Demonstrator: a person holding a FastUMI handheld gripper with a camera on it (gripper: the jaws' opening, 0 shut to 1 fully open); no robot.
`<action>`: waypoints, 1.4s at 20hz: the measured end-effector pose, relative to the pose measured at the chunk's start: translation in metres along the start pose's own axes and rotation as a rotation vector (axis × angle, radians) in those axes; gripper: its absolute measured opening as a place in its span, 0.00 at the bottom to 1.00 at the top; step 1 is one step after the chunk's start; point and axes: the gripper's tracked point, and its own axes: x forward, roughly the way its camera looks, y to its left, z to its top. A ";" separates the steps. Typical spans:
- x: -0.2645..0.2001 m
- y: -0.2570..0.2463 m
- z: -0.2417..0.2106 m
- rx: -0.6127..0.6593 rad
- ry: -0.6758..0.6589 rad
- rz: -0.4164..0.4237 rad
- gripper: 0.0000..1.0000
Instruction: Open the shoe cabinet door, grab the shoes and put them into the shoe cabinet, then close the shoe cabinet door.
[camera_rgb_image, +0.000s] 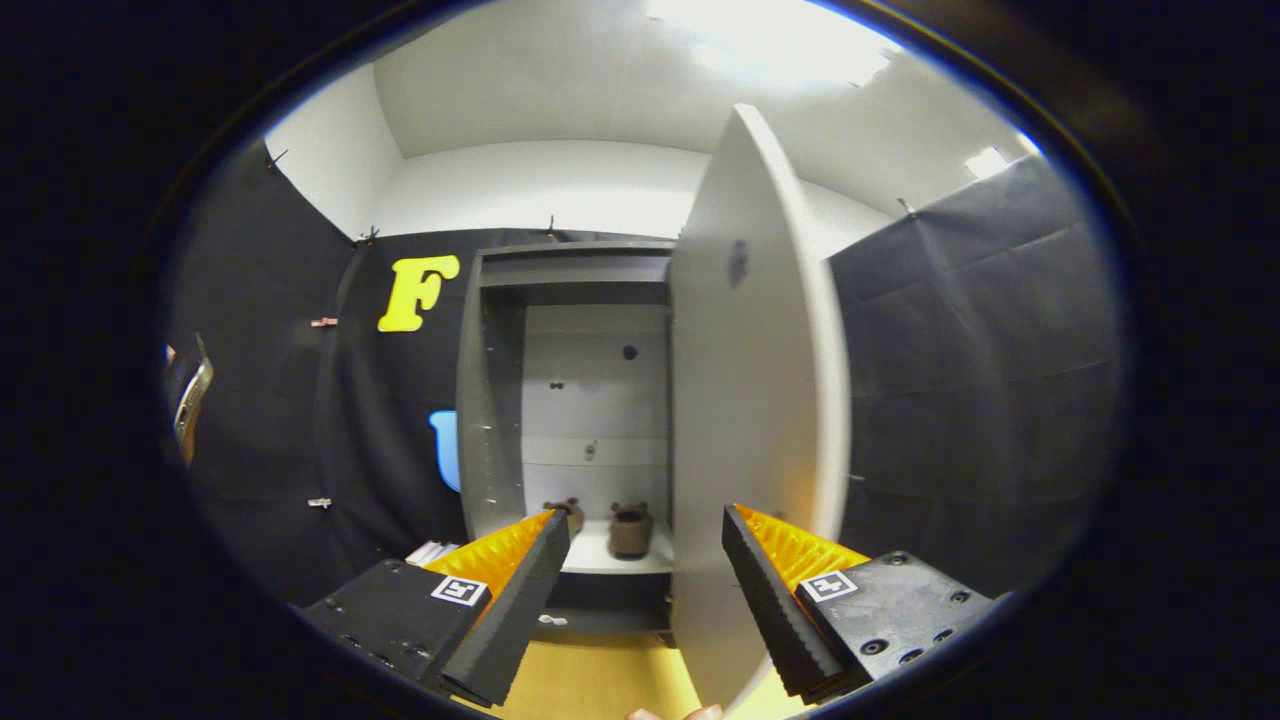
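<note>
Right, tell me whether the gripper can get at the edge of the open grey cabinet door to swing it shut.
Probably yes: the open gripper has the grey cabinet door edge just ahead, nearer its right finger, with nothing between.

walls: black cloth (960, 380), white above | ceiling light (770, 40) bright | floor (600, 680) prob. wood

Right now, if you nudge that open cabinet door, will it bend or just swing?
The door looks like a flat rigid panel, so it would probably swing, not flex. It stands tall and thin, so likely light to push. The open gripper has it by one finger, nothing gripped.
</note>
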 end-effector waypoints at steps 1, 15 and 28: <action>-0.011 -0.019 0.001 -0.002 -0.005 -0.037 0.98; 0.032 -0.177 -0.057 0.033 0.199 -0.276 0.98; 0.031 -0.099 -0.066 0.039 0.254 -0.170 0.98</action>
